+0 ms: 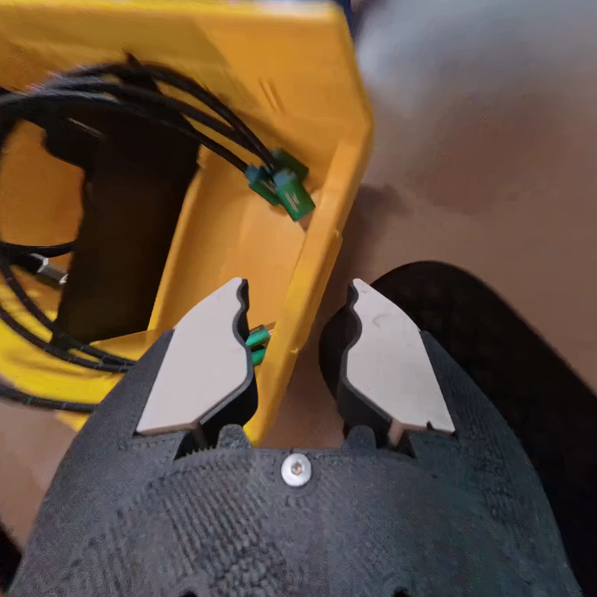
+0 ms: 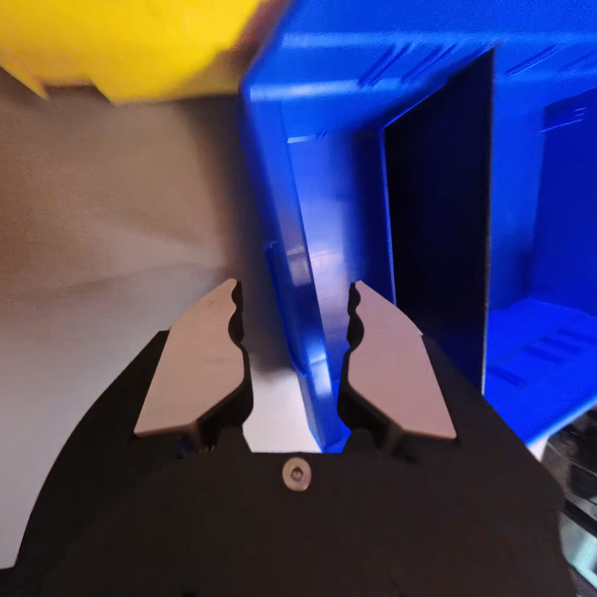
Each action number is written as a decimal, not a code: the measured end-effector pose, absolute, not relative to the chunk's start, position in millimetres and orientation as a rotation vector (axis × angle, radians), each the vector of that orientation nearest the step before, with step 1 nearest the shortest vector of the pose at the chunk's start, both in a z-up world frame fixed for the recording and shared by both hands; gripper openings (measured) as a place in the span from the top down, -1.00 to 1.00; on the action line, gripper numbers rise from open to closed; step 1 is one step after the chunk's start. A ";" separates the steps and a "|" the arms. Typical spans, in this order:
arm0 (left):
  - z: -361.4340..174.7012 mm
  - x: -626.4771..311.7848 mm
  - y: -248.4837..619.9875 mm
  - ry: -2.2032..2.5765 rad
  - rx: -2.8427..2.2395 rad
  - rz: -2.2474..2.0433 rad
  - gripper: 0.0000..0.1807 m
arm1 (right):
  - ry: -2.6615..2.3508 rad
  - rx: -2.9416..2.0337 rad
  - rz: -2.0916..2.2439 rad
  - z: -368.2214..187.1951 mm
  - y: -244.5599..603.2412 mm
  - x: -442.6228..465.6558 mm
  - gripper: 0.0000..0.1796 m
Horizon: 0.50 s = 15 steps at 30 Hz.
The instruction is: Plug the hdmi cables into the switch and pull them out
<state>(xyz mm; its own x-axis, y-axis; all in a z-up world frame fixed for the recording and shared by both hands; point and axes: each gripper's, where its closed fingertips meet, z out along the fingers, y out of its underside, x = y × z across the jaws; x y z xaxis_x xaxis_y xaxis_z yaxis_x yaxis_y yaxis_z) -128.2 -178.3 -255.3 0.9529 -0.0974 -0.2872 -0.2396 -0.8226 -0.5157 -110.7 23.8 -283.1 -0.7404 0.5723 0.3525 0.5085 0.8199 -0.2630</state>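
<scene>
In the left wrist view a yellow bin point(image 1: 342, 181) holds a bundle of black cables point(image 1: 161, 97) ending in green plugs point(image 1: 292, 197). More green plugs point(image 1: 258, 342) show beside my left finger. A dark box-like thing point(image 1: 129, 226) lies in the bin; blur hides what it is. A silver plug point(image 1: 48, 271) lies at the bin's left. My left gripper point(image 1: 298, 284) is open and empty, its fingers on either side of the bin's right wall. My right gripper point(image 2: 294, 284) is open and empty, over the left wall of a blue bin point(image 2: 281, 193).
The blue bin holds a dark upright panel point(image 2: 439, 226). The yellow bin point(image 2: 129, 42) shows at the upper left of the right wrist view. Both bins stand on a brown table point(image 2: 97, 210). A black rounded shape point(image 1: 484, 355) lies right of my left gripper.
</scene>
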 end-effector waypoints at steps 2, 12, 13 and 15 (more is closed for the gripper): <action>-283.9 -135.1 -176.7 0.331 -2.673 0.353 0.39 | -2.616 -0.800 0.158 -298.7 27.5 -112.9 0.50; -305.3 -148.5 -162.5 0.268 -2.722 0.342 0.65 | -2.487 -0.931 0.171 -297.4 60.5 -48.8 0.67; -305.3 -151.1 -162.1 0.252 -2.722 0.346 0.64 | -2.478 -0.943 0.151 -298.2 70.4 -38.4 0.68; -305.2 -157.1 -161.0 0.225 -2.723 0.351 0.64 | -2.458 -0.972 0.140 -298.7 91.9 -21.1 0.68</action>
<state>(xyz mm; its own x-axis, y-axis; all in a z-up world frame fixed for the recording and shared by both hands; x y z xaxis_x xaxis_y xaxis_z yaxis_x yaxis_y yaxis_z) -157.1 -161.0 -305.2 0.9558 -0.1077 -0.2736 -0.2039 -0.9131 -0.3530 -21.1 91.9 -298.7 -0.6265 0.6664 0.4042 0.6160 0.7411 -0.2670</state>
